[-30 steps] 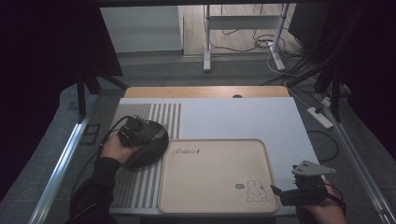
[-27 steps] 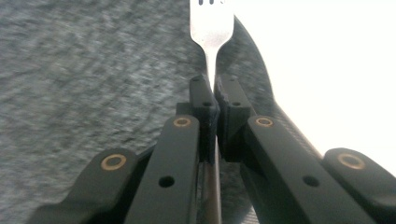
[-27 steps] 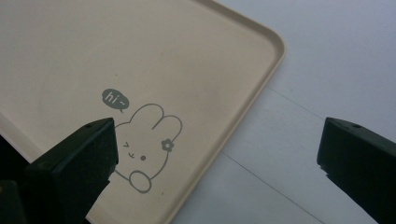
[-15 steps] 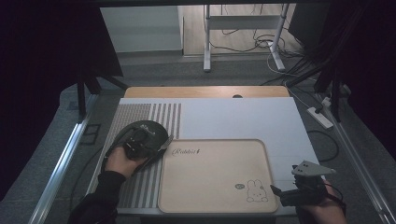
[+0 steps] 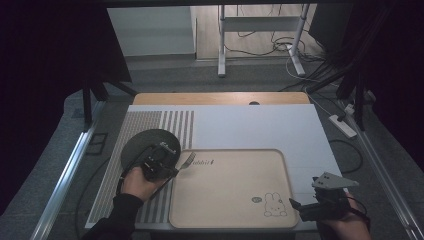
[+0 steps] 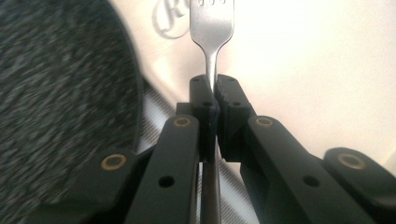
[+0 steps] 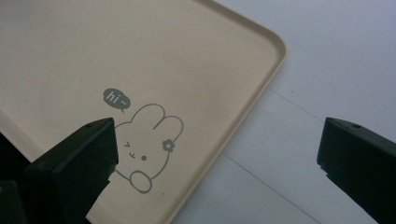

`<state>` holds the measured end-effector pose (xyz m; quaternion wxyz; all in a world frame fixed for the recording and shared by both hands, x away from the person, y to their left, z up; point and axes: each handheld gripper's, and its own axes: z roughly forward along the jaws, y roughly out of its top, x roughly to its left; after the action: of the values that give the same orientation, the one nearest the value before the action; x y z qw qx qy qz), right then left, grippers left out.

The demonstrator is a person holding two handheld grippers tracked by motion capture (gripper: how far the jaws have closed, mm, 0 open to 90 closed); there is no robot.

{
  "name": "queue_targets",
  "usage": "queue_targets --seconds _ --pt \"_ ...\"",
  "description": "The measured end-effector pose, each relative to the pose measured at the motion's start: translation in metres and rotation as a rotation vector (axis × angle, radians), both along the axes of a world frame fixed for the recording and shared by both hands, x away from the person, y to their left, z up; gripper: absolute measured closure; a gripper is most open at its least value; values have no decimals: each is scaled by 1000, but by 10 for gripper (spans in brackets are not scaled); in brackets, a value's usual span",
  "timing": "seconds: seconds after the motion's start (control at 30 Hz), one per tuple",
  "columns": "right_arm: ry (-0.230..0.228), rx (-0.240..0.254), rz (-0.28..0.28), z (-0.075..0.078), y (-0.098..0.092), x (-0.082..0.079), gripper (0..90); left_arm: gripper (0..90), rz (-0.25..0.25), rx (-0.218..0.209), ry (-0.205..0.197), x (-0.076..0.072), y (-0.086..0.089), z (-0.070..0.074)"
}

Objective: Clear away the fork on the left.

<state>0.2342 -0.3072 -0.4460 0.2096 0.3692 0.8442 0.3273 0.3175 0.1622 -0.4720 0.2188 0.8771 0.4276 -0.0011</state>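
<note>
A silver fork (image 6: pixel 213 28) is clamped by its handle in my left gripper (image 6: pixel 214 88), tines pointing out over the left edge of the beige tray (image 5: pixel 235 200). In the high view the fork (image 5: pixel 187 161) sticks out of that gripper (image 5: pixel 170 167) toward the tray's top left corner. A dark round plate (image 5: pixel 142 142) lies just behind and left of the gripper, seen as a speckled dark plate (image 6: pixel 60 79) up close. My right gripper (image 7: pixel 217 158) is open near the tray's bunny print (image 7: pixel 144 147), and sits as the right gripper (image 5: pixel 300 206) at the tray's front right corner.
A white mat with grey stripes (image 5: pixel 150 125) on its left part covers the table. A wooden strip (image 5: pixel 220 98) runs along the far edge. Beyond it are a metal stand (image 5: pixel 220 45) and cables on the floor; a power strip (image 5: pixel 342 126) lies to the right.
My left gripper has moved from over the dark plate toward the right and nearer, carrying the fork to the tray's left edge. The right gripper has stayed still.
</note>
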Motion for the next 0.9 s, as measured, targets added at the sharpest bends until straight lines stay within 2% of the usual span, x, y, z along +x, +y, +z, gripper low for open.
queue_targets --seconds 0.4,0.5,0.67,0.77,0.9 --pt "1 -3 2 0 0 0 0 863 -30 -19 9 2 -44 -2" --pt "0 -4 2 0 0 0 0 862 -34 -28 21 1 -54 -5" --pt "1 -4 3 0 0 0 0 862 -43 -8 38 -4 -66 -11" --pt "-1 -4 5 0 1 0 0 862 -21 10 48 -7 -68 -16" --pt "0 -6 10 -1 1 0 0 861 -17 26 71 -11 -73 -26"
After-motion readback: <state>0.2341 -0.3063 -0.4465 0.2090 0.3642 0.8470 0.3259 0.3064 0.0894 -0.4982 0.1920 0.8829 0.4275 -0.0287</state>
